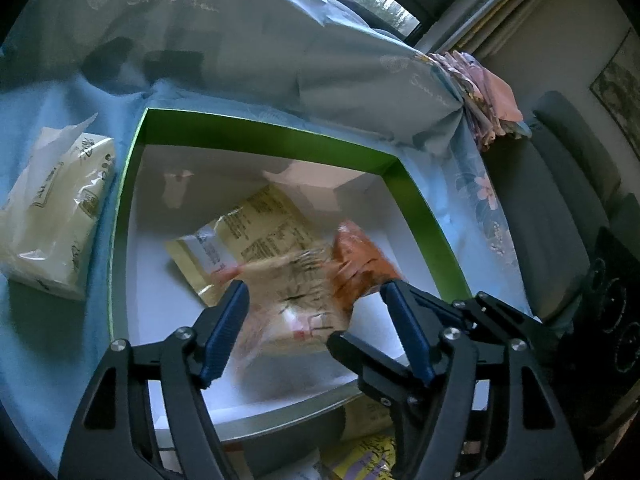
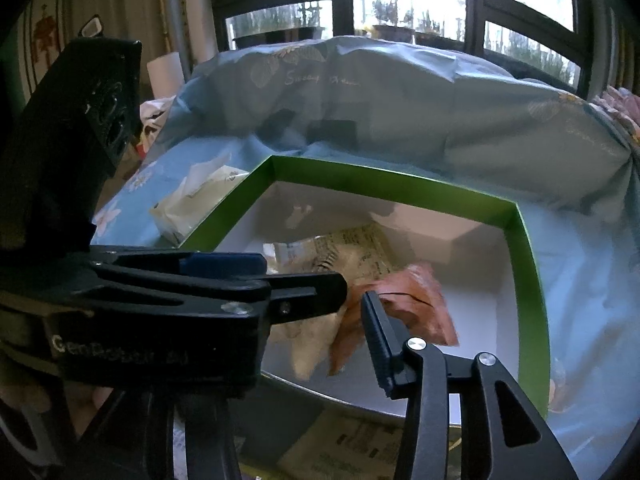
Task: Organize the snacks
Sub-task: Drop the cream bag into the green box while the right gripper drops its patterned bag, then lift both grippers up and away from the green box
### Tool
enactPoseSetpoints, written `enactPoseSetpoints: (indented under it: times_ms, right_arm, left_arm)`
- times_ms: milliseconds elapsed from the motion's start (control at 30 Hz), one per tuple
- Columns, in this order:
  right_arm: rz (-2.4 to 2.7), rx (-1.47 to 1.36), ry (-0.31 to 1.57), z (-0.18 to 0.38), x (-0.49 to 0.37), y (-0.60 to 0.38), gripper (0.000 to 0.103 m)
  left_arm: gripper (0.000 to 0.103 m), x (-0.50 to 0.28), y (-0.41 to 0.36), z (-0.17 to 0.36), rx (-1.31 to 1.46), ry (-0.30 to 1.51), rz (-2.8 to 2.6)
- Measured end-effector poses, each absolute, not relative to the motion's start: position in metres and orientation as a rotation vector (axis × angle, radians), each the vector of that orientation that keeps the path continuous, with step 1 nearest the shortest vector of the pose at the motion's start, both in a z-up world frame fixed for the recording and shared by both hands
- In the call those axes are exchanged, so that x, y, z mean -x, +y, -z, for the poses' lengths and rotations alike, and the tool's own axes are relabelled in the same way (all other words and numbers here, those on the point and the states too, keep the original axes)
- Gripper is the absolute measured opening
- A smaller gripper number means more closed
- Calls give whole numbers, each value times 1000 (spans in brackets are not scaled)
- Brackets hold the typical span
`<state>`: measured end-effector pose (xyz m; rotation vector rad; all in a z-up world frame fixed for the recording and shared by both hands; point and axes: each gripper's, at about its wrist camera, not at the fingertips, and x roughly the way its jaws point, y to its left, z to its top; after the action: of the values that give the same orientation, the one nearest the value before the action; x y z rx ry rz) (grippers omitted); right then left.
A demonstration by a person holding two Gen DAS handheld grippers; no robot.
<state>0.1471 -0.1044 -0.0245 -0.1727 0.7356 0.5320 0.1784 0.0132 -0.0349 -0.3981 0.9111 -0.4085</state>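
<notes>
Two handheld grippers hang over a green-rimmed box [image 1: 424,216] w/ white inner walls, set on a light-blue floral cloth [image 1: 52,332]. In the left wrist view the left gripper [image 1: 312,292] stands wide, blue pads apart, nothing pressed btwn them; a pale snack packet [image 1: 296,300] w/ an orange end (motion-blurred) shows in the gap, below the tips and inside the box. It lies partly over a yellow snack pack [image 1: 256,232], printed side up, on the box floor. In the right wrist view the right gripper [image 2: 356,300] shows one ribbed finger at right; the left gripper's black frame crosses in front, so whether its jaws are apart or closed can't be told. A soft tissue pack [image 1: 56,220] sits just outside the box's left wall.
</notes>
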Motion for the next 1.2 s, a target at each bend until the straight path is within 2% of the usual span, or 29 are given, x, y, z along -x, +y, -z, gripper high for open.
enactPoseSetpoints:
  times_ms: [133,200,233,400,467,533,1100,1133,1200]
  right_arm:
    - [-518,164,730,21,-143,-109,46]
    - [-513,152,725,19,-140,-112,46]
    - [-510,148,723,18,-139,-114,46]
    - [-490,117,708,10,-130,-124,48]
    - [-485,99,699,6,-126,-129,56]
    - [-470,87,687,2,-121,-134,58]
    - [-391,16,662,-16,-90,-169,63]
    - [-391,13,662,-17,-88,-170,63]
    - [-393,12,660,-18,-83,-171,63]
  left_arm:
    - [75,-176,12,31,384,897,395]
    - [83,-173,10,28,362,882,383]
    - [84,-170,10,25,350,871,377]
    - [85,-162,5,14,290,829,348]
    - [85,-159,3,11,266,815,333]
    - [85,-156,1,8,245,801,321]
    - [88,-119,-3,-16,183,704,220]
    - [89,-116,-4,-18,177,697,213]
    - [102,-108,-4,-21,158,677,195]
